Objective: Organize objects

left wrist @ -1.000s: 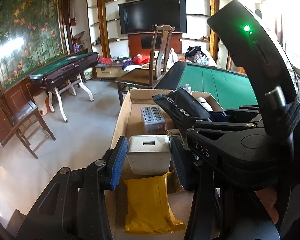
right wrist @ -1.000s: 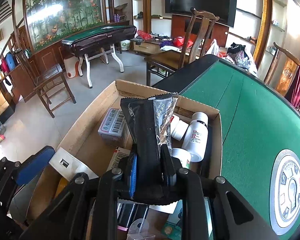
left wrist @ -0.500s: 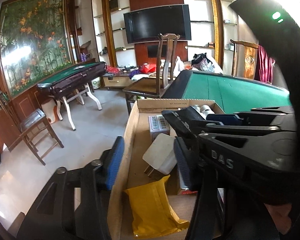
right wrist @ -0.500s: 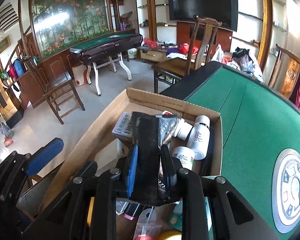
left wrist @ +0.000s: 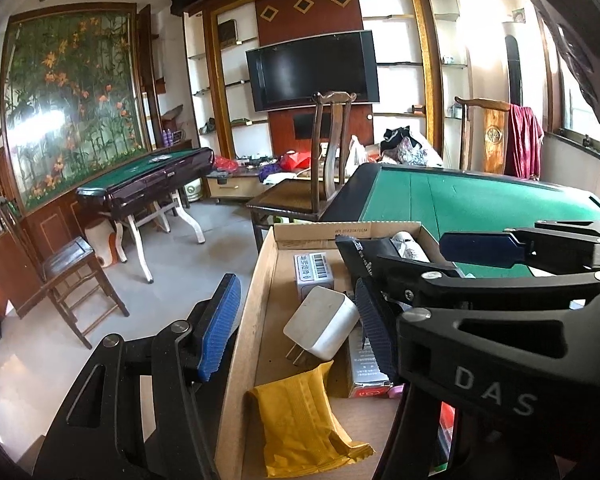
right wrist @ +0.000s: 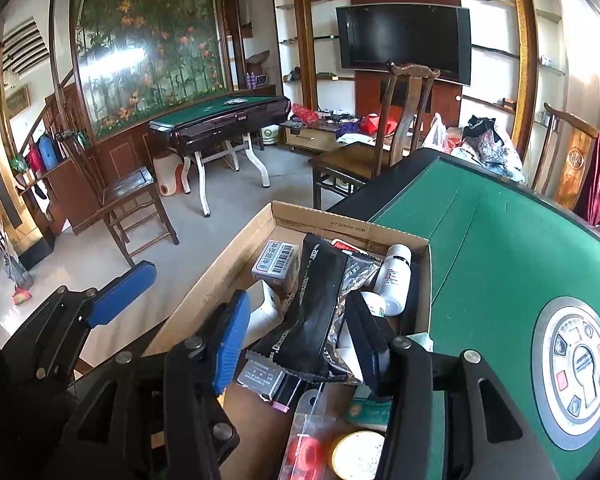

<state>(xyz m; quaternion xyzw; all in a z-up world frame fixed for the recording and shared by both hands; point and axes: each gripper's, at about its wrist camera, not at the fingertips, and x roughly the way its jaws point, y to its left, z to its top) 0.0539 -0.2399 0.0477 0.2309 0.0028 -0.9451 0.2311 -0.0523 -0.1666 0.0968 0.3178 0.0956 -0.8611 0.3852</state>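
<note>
- Hovering over the brown cardboard box (left wrist: 266,264), the left gripper (left wrist: 296,328) has fingers spread wide, empty; the white square charger (left wrist: 322,328) lies tilted inside.
- The right gripper (right wrist: 300,344) is wide too; the black foil pouch (right wrist: 320,312) rests loose among the far white bottles (right wrist: 394,276), seemingly for tidy grouping.

The left wrist view is looking from just above the near end of the cardboard box (left wrist: 260,304), close in, facing along the box's left wall toward the television (left wrist: 312,68) on the far wall. The right wrist view is sitting a little to the right, equally close above the same cardboard box (right wrist: 220,276), facing the same way and taking in more of the green table (right wrist: 500,248) along the box's right edge. Both views are sharing the box's far end, the wooden chair (left wrist: 332,152) beyond it, the television and the second green table (left wrist: 148,168) by the floral panel.
</note>
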